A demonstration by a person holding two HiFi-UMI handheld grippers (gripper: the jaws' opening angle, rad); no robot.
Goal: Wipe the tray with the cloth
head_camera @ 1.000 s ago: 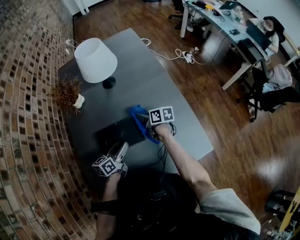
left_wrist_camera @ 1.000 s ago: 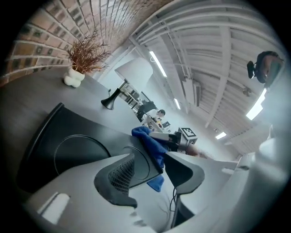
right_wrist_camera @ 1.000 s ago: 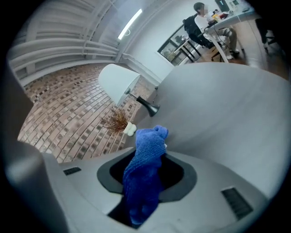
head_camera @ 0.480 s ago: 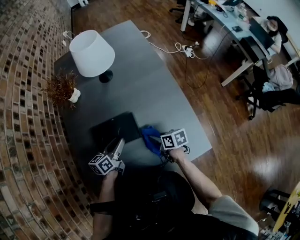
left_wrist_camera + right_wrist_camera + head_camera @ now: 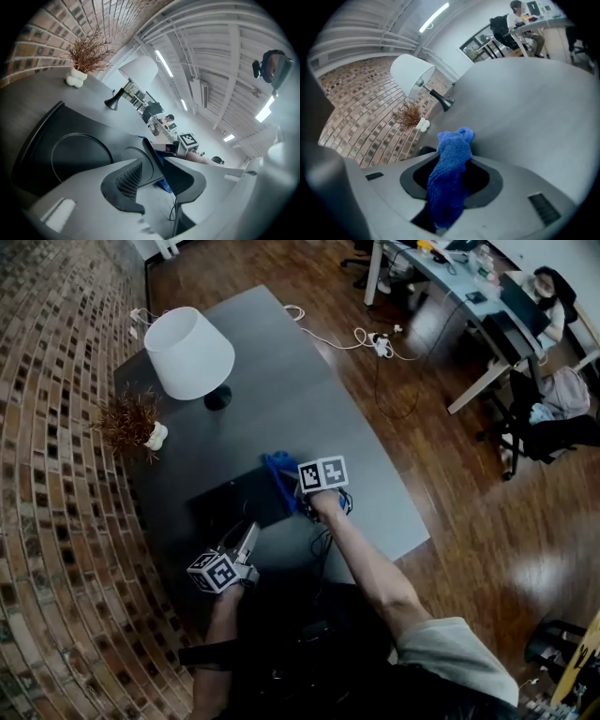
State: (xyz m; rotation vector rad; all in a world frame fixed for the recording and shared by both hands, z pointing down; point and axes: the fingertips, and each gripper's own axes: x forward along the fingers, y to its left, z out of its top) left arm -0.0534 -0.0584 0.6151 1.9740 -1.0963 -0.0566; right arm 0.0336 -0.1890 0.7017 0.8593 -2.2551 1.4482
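A dark grey table (image 5: 281, 399) stood against a brick wall (image 5: 56, 521), on a wooden floor (image 5: 450, 484).

My left gripper (image 5: 249, 534) sat at lower centre-left of the head view. Its jaws had just been closing, and the near rim of the black tray (image 5: 225, 507) stood between them. In the left gripper view the pads appeared to bear on that rim from both sides.

My right gripper (image 5: 289, 487) was clamped on the blue cloth (image 5: 451, 173). The cloth filled the gap between the jaws, and its free end stuck out past their tips. In the head view the cloth lay at the right edge of the tray, at frame centre. I could not tell whether it touched the tray.

The tray lay flat on the near part of the table, between the two grippers.

Toward the upper left of the head view stood a white-shaded lamp (image 5: 190, 352). A dried plant (image 5: 129, 420) in a small white vase stood just below and to the left of the lamp, near the wall.

At upper right, well apart from the table, was a long desk (image 5: 450, 296) with a person seated at it.
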